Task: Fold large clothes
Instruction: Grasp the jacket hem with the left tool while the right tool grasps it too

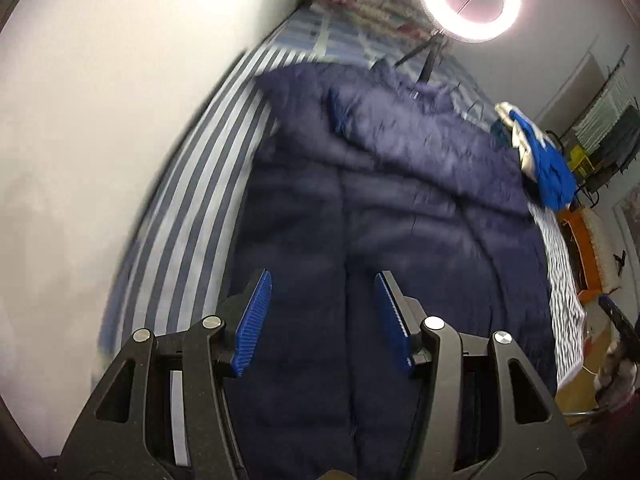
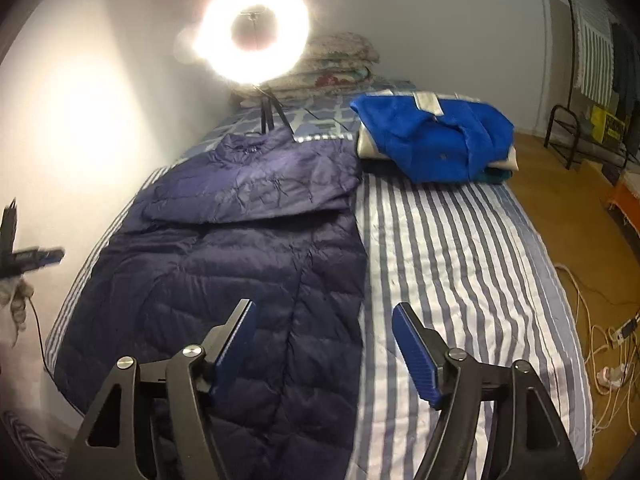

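Bed (image 2: pixel 460 248), jacket (image 2: pixel 248 264) below hand-held gripper (image 2: pixel 324 316)

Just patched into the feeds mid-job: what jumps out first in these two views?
The glaring ring light at the head of the bed, by the wall, grabs the eye first. Next, the long navy puffer coat spread along the wall side of the striped bedsheet, its top part folded over. A folded bright blue jacket lies at the far end on the other side.
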Available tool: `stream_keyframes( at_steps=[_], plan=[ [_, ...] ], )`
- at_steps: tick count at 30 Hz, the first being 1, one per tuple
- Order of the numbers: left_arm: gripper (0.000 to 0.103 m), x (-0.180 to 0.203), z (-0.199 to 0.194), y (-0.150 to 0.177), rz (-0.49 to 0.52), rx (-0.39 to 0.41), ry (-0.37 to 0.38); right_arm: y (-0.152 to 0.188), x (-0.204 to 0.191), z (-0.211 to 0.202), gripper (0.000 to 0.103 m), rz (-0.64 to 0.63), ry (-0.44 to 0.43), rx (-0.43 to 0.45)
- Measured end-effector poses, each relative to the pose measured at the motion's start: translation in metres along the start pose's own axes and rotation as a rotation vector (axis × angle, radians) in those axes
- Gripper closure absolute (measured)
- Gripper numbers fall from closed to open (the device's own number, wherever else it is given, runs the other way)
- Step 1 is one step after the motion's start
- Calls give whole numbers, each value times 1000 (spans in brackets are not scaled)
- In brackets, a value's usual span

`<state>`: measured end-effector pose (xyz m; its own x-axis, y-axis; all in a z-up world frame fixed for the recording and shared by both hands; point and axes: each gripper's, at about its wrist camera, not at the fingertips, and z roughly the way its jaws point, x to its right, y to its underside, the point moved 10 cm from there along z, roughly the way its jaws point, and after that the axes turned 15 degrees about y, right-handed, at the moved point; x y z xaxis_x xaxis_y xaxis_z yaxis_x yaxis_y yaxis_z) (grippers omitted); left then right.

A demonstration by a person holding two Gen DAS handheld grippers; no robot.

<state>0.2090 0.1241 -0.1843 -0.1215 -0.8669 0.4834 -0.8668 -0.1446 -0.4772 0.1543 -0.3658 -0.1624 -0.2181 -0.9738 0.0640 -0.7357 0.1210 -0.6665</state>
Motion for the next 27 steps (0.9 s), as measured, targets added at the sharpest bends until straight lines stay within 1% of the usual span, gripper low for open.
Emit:
stream_keyframes(
  at_steps=[1, 4, 8, 9, 11, 15, 17, 19, 21, 23, 25, 27],
  plan=[
    [48, -6, -1, 12, -21, -13, -2, 5, 3, 1, 29, 4, -2, -12],
    [48, -26, -1, 52, -109, -59, 12, 29, 18, 11, 29, 30, -24, -90],
    [48, -44, 0, 92, -162, -115, 21, 59, 20, 23, 29, 5, -60, -183],
    [48, -46, 1, 97, -173, -128, 26, 67, 18, 25, 29, -12, -74, -206],
    [48, -55, 4, 114, -229, -148, 44, 81, 12, 29, 29, -32, -108, -246],
    [48, -66, 5, 133, -320, -177, 89, 108, 2, 39, 30, -13, -178, -334],
    [48, -65, 3, 137, -331, -176, 104, 119, -3, 42, 30, -21, -191, -362],
    [48, -63, 2, 140, -325, -176, 111, 128, -6, 43, 30, -25, -203, -379],
    [48, -61, 0, 142, -319, -180, 122, 141, -12, 45, 30, -27, -229, -418],
    [48, -56, 1, 147, -317, -193, 141, 152, -18, 47, 32, -47, -237, -442],
    [48, -50, 3, 151, -307, -204, 152, 159, -25, 47, 32, -65, -240, -445],
    [48, -46, 5, 152, -279, -207, 145, 160, -28, 46, 32, -70, -241, -438]
  ],
)
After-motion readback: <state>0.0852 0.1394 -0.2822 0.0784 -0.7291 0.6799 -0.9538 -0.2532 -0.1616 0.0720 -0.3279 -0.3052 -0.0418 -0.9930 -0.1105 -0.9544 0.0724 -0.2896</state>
